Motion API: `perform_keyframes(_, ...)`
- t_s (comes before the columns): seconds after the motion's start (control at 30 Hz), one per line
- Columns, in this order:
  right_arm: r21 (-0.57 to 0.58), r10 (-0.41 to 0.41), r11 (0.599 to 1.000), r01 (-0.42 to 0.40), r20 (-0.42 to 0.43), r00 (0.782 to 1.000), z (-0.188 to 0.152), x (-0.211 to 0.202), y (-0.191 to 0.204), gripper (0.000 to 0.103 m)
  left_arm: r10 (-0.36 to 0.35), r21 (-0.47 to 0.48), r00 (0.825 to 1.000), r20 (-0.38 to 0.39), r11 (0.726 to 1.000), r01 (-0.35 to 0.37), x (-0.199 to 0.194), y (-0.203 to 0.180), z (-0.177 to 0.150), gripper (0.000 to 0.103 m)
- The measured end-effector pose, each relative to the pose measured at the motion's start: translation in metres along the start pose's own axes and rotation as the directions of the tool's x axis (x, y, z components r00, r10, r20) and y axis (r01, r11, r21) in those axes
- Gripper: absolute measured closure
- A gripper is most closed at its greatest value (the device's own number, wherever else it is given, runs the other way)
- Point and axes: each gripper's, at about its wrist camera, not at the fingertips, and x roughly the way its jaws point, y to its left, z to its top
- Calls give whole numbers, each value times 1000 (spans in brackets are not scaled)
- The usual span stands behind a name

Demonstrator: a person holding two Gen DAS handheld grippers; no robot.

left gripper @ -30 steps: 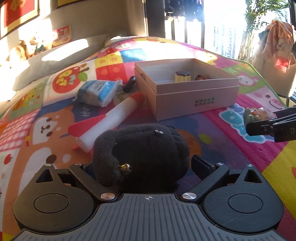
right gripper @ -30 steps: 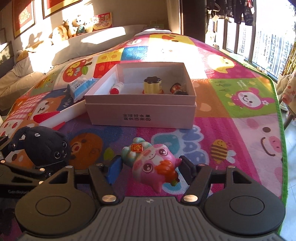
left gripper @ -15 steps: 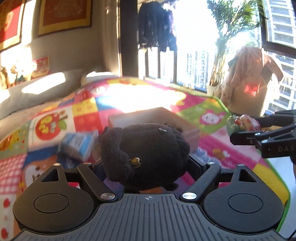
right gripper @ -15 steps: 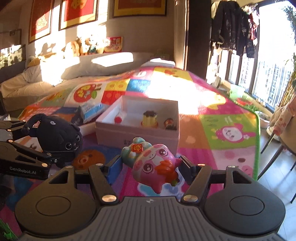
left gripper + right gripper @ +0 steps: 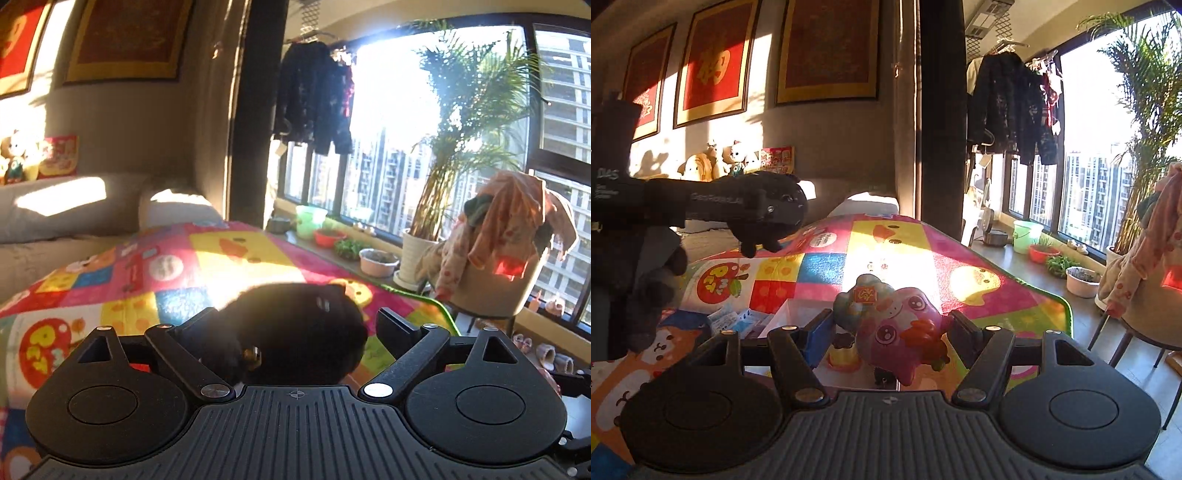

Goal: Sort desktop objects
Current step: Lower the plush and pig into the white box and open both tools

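A black plush toy (image 5: 295, 332) sits blurred between the jaws of my left gripper (image 5: 295, 321), which are opening; mat shows between the toy and the right finger (image 5: 399, 328). In the right wrist view the same plush (image 5: 783, 218) is at the tip of the left gripper (image 5: 764, 206), high above the colourful mat (image 5: 897, 240). My right gripper (image 5: 890, 325) is shut on a pink and teal squishy animal toy (image 5: 897, 328). Below it lies the open white box (image 5: 798, 314) with a yellow pudding toy (image 5: 846, 356) inside.
A blue tissue pack (image 5: 733, 319) lies left of the box. A gloved hand (image 5: 653, 280) holds the left gripper. Beyond the mat's edge stand a chair draped with clothes (image 5: 509, 258), a potted palm (image 5: 417, 254) and bowls on the window ledge. Pillows (image 5: 74, 206) lie at the back left.
Both grippers rose and tilted up, so the views now show the room rather than the mat. The left jaws have spread from the black plush. The pink toy stays gripped.
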Motion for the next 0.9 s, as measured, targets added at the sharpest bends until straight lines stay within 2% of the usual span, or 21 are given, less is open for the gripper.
perform_keyframes(0.1, 13, -7, 1000, 7, -25, 1000, -6, 8, -8, 36, 2, -68, 1000, -10, 998, -2, -12, 19, -18, 3)
perform_keyframes(0.2, 38, -15, 999, 17, -56, 998, -12, 17, -19, 36, 91, -72, 996, -18, 993, -92, -31, 36, -48, 3)
perform_keyframes(0.3, 52, -7, 999, 12, -97, 995, -16, 32, -19, 36, 157, -58, 985, -75, 985, -161, -48, 49, -88, 3)
perform_keyframes(0.4, 69, 43, 997, -34, -146, 988, -18, 52, -11, 36, 196, -20, 969, -148, 979, -201, -64, 54, -128, 3)
perform_keyframes(0.5, 70, 68, 996, -56, -184, 981, -15, 75, 1, 36, 238, 11, 953, -186, 971, -241, -80, 54, -158, 3)
perform_keyframes(0.63, -16, 36, 999, -39, -149, 988, -4, 100, 23, 36, 257, 12, 946, -198, 965, -260, -98, 54, -177, 2)
perform_keyframes(0.7, -68, 19, 997, -30, -156, 988, -2, 117, 34, 28, 277, 16, 942, -192, 960, -279, -105, 56, -179, 2)
perform_keyframes(0.73, -76, 10, 997, -23, -163, 987, -2, 124, 37, 23, 283, 13, 940, -188, 958, -286, -109, 57, -180, 2)
perform_keyframes(0.9, -49, 2, 999, -11, -178, 984, -6, 132, 37, 23, 299, -22, 933, -200, 951, -309, -118, 70, -189, 1)
